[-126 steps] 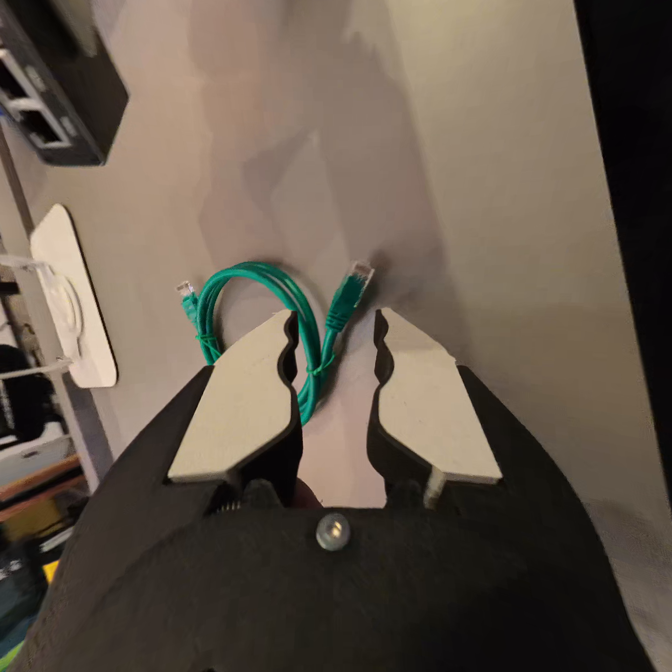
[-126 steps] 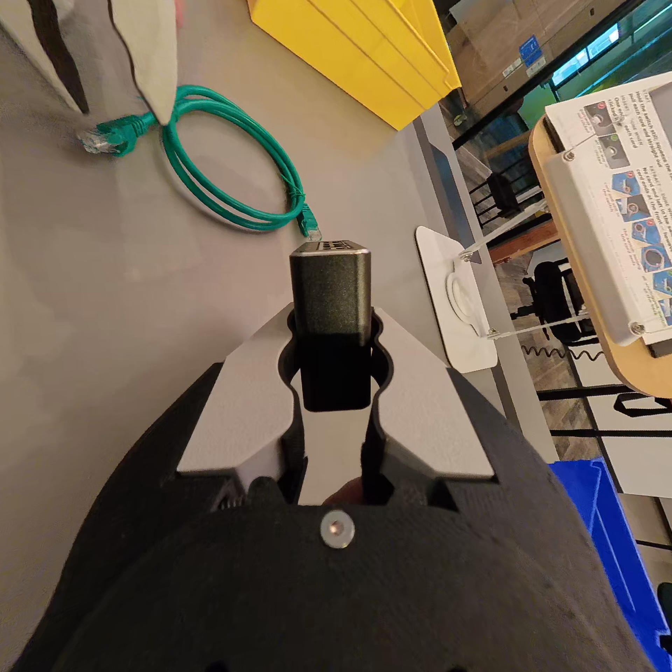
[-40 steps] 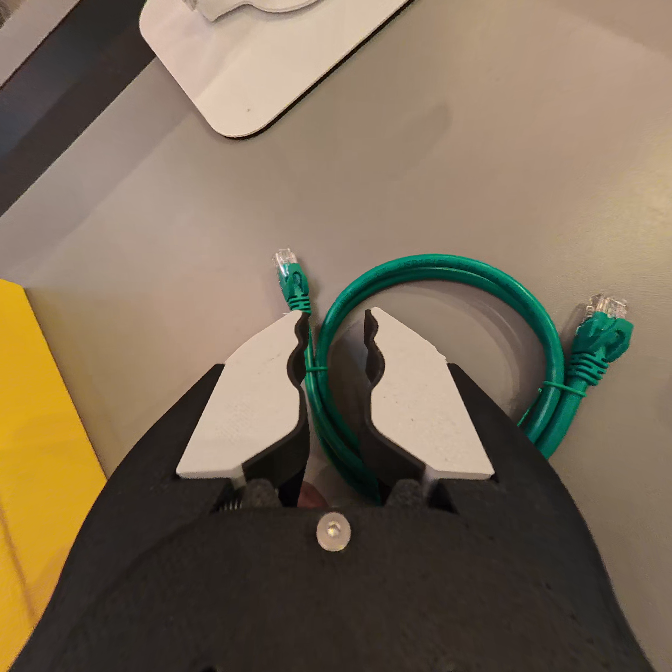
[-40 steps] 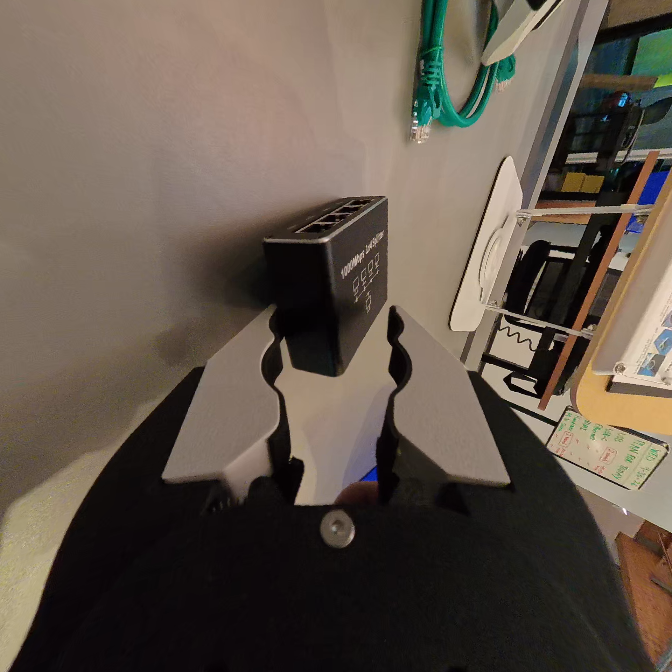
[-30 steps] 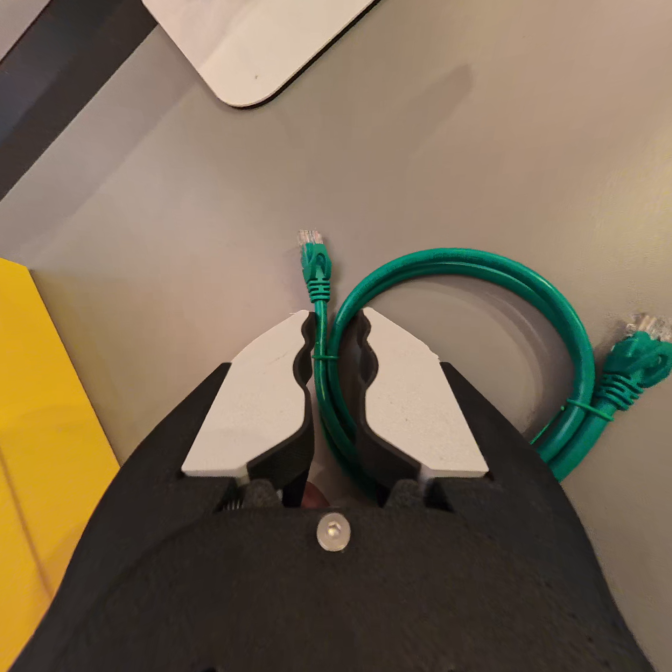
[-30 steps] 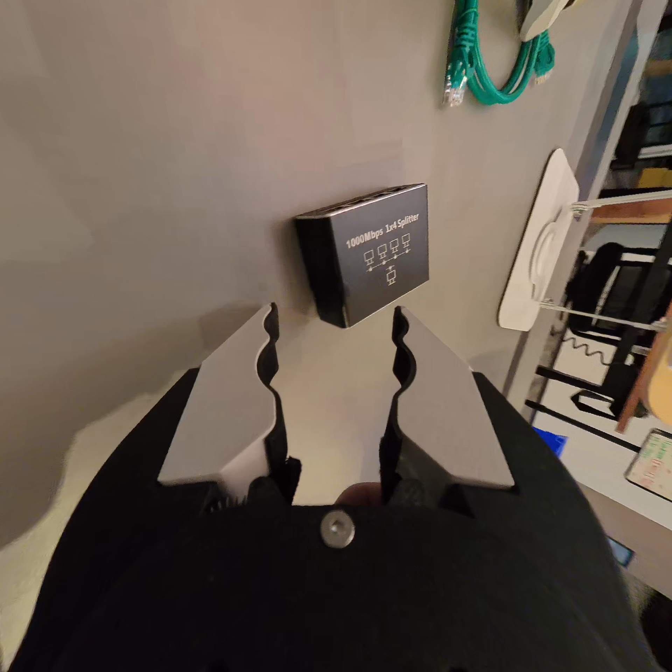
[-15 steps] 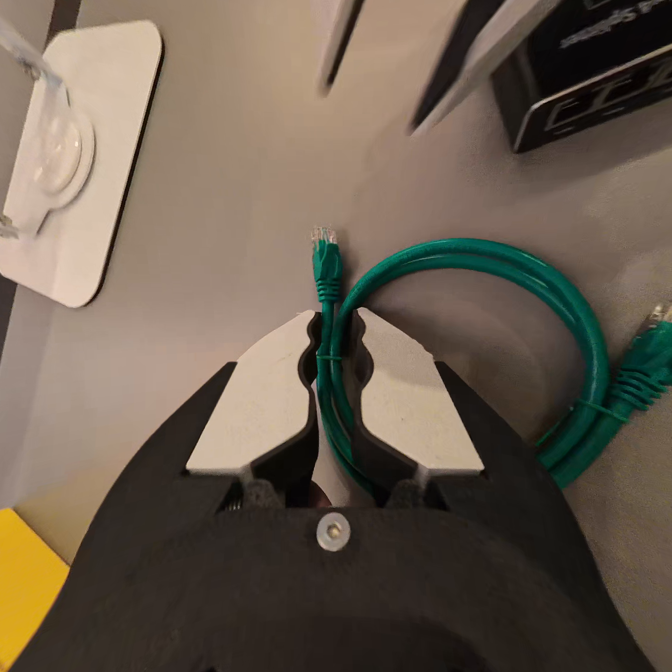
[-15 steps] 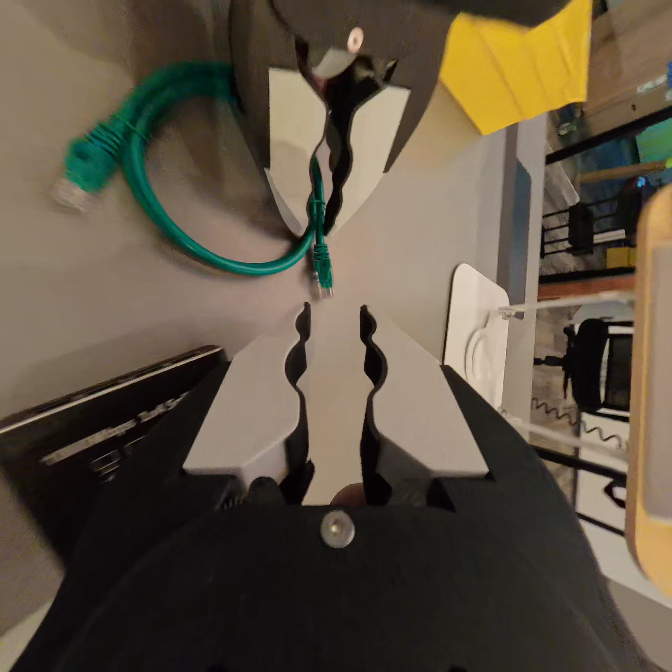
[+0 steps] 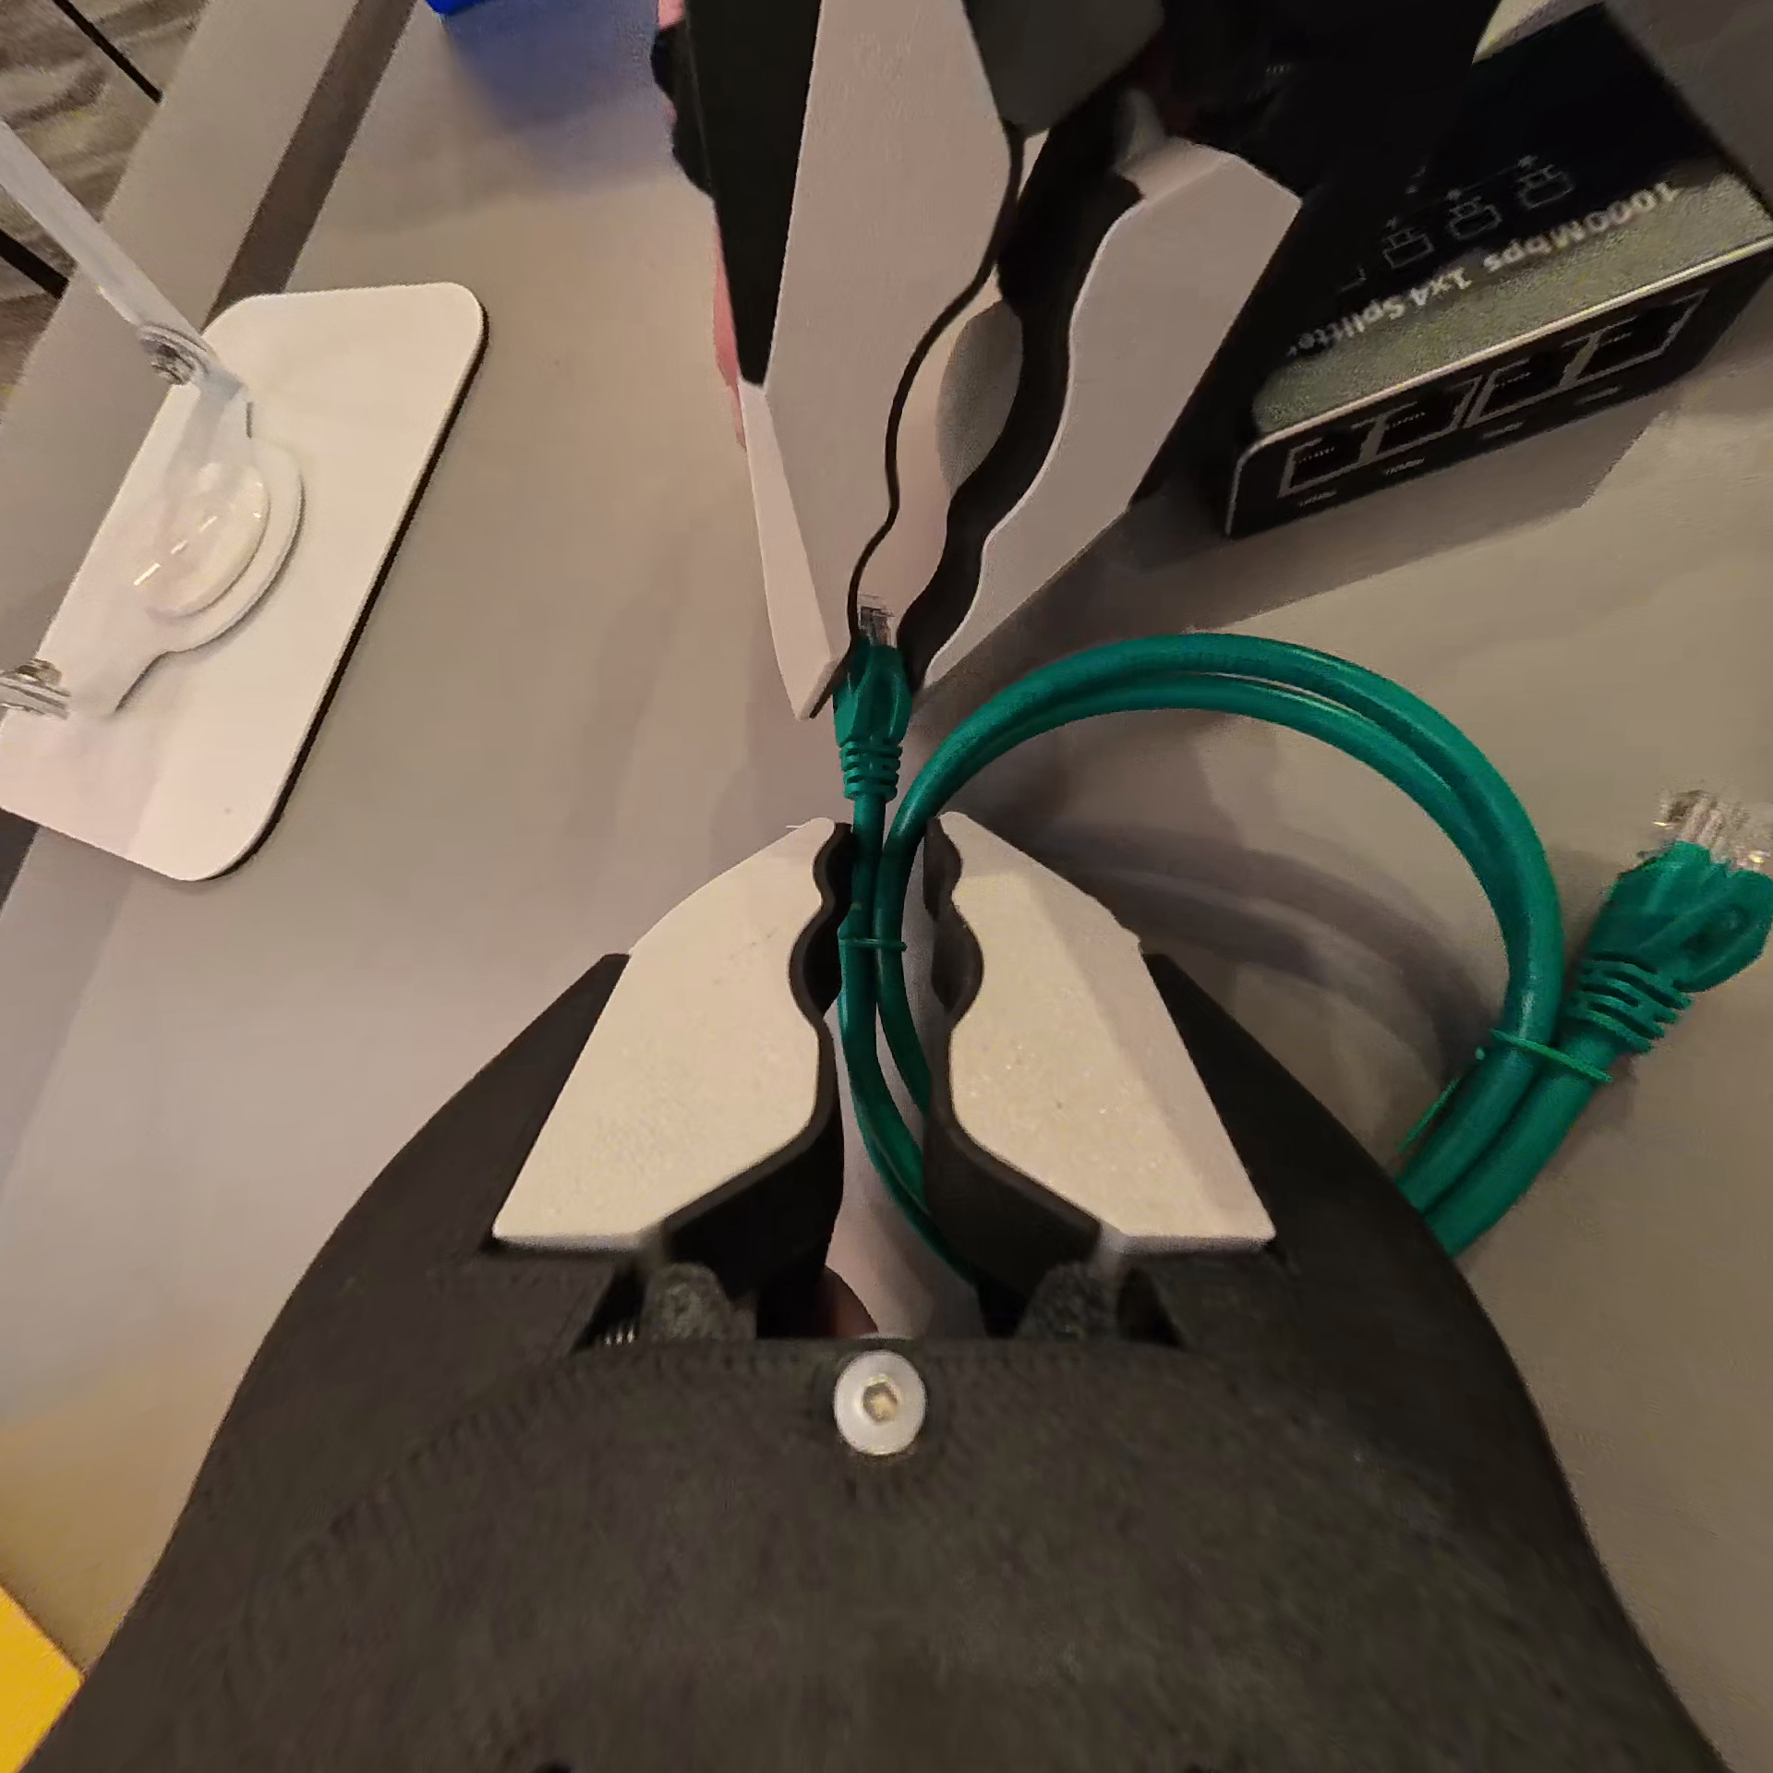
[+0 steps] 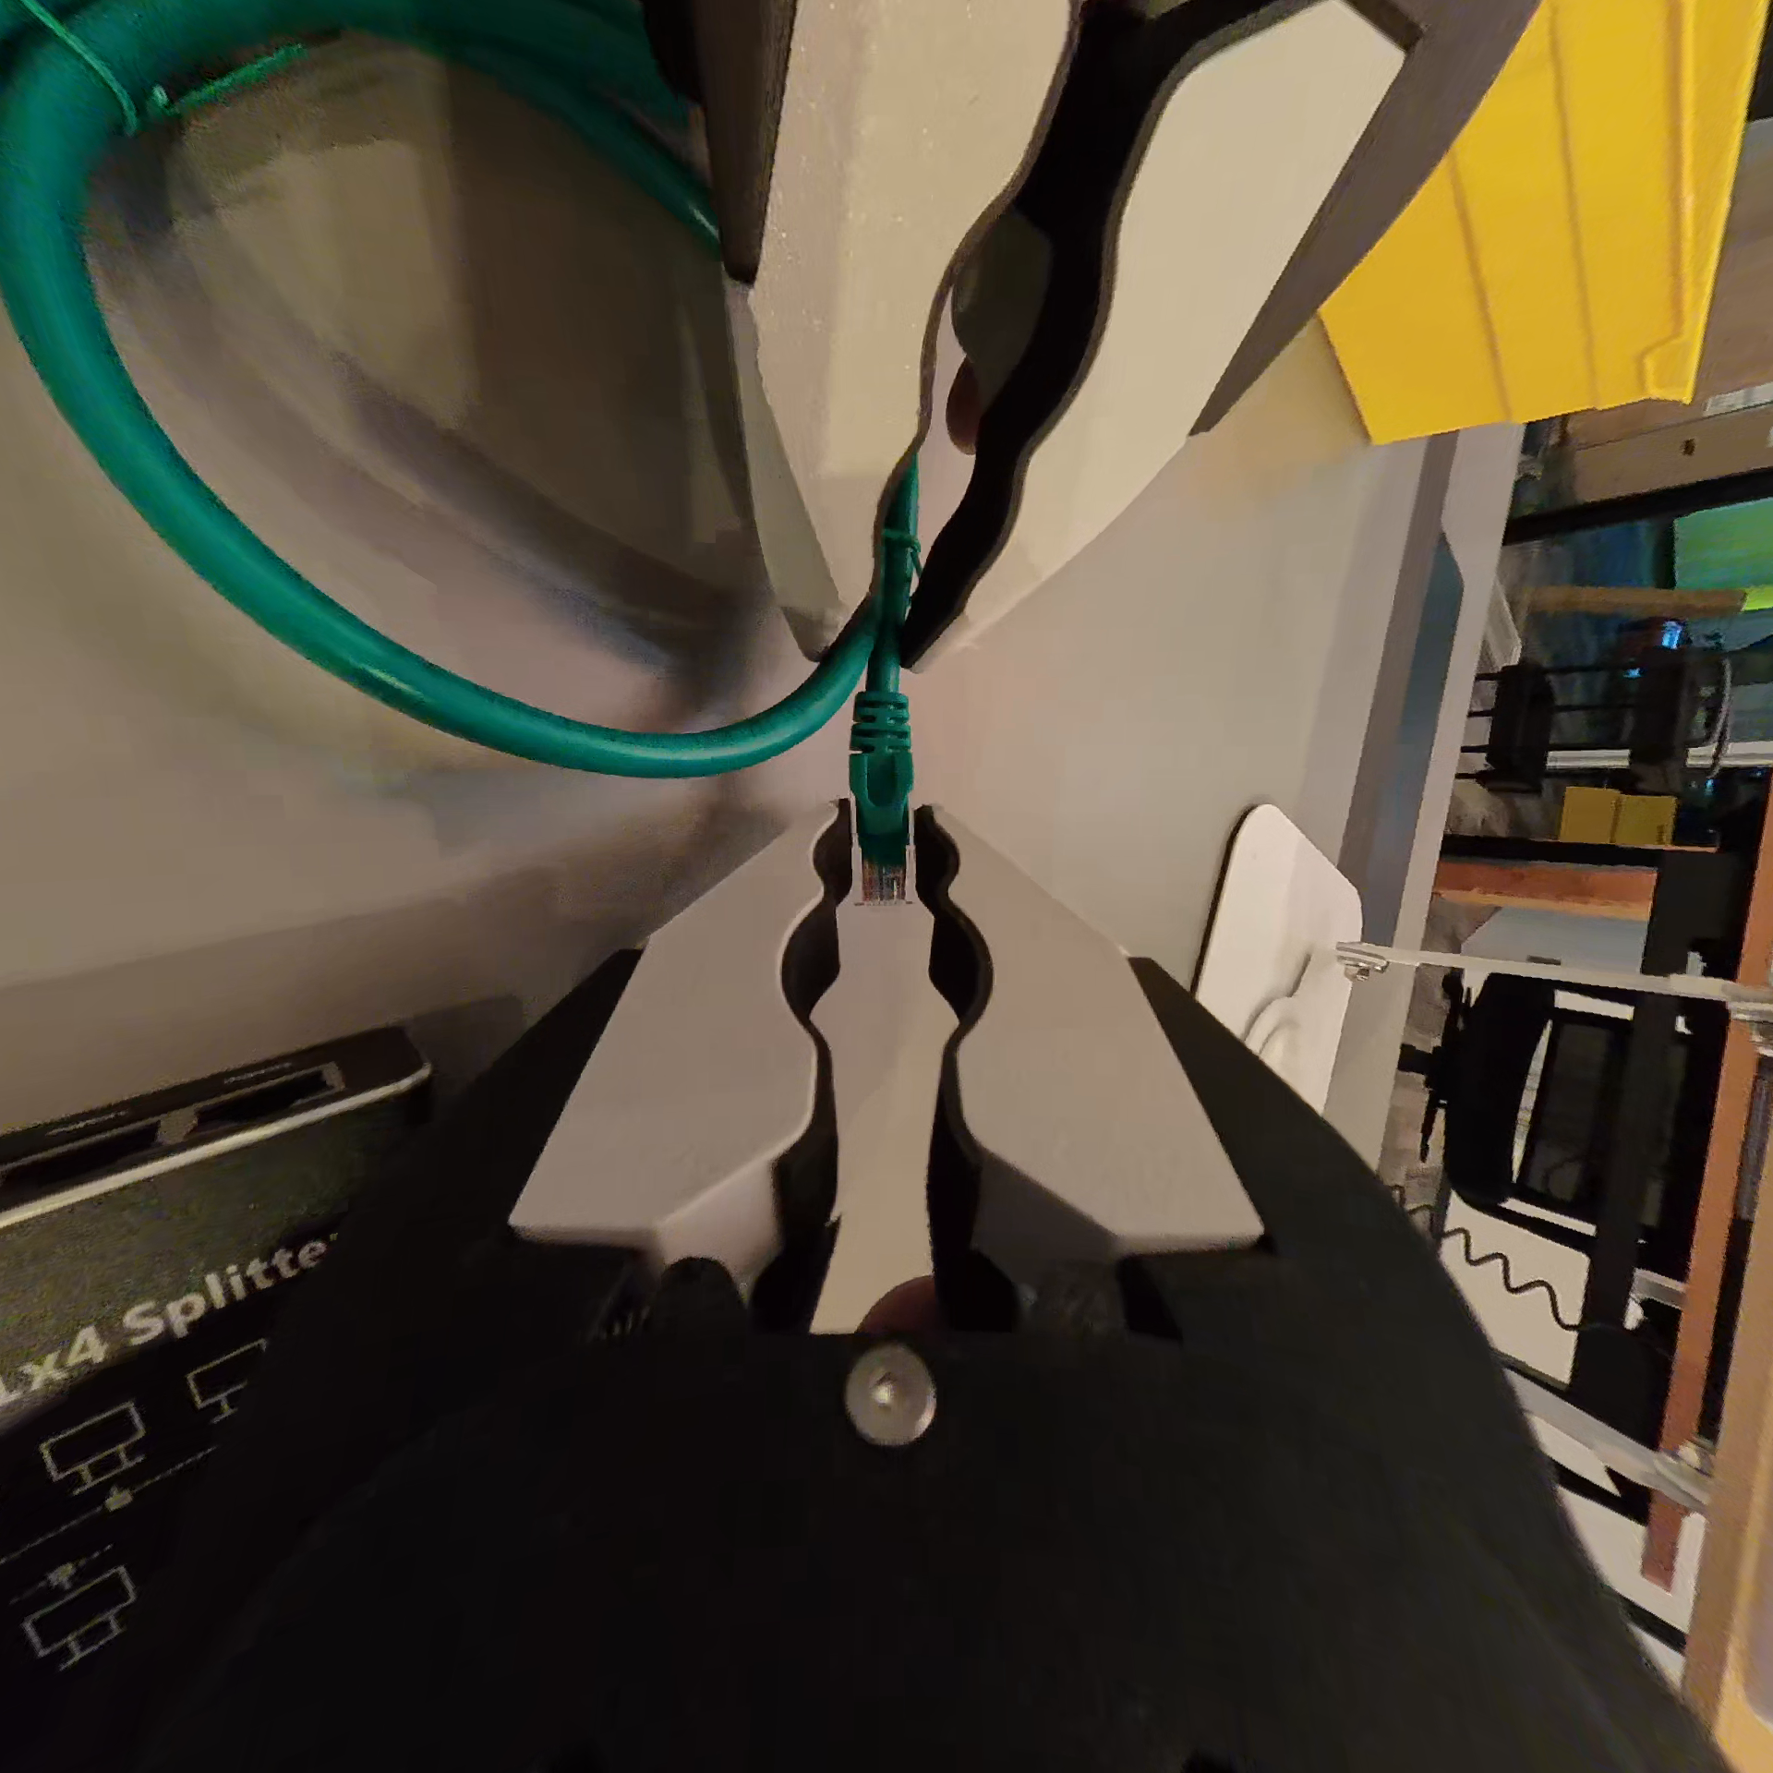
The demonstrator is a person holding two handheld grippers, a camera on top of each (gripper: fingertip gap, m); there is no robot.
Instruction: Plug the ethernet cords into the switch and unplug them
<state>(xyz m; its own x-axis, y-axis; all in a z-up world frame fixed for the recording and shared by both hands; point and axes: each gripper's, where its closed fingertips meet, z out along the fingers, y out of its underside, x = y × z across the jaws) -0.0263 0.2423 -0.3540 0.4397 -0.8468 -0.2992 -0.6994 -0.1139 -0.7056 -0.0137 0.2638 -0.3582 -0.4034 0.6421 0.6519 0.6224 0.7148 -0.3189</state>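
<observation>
A green ethernet cord lies coiled on the grey table. My left gripper is shut on two strands of it just behind one plug. That plug points forward into my right gripper, which faces the left one. In the right wrist view the right gripper is closed on the plug at its fingertips, and the left gripper is opposite. The cord's other plug lies free. The black switch sits beside the right gripper, ports empty.
A white stand base with a clear post is at the table's left edge, also showing in the right wrist view. A yellow bin stands behind the left gripper. Shelving and a chair lie beyond the table edge. The tips of both grippers are at nearly the same place. The black switch is about 12 cm from both grippers' fingertips.
The right gripper left the switch on the table, swung toward the left gripper, moved in and closed its tips around the plug. The left gripper kept hold of the cord.
</observation>
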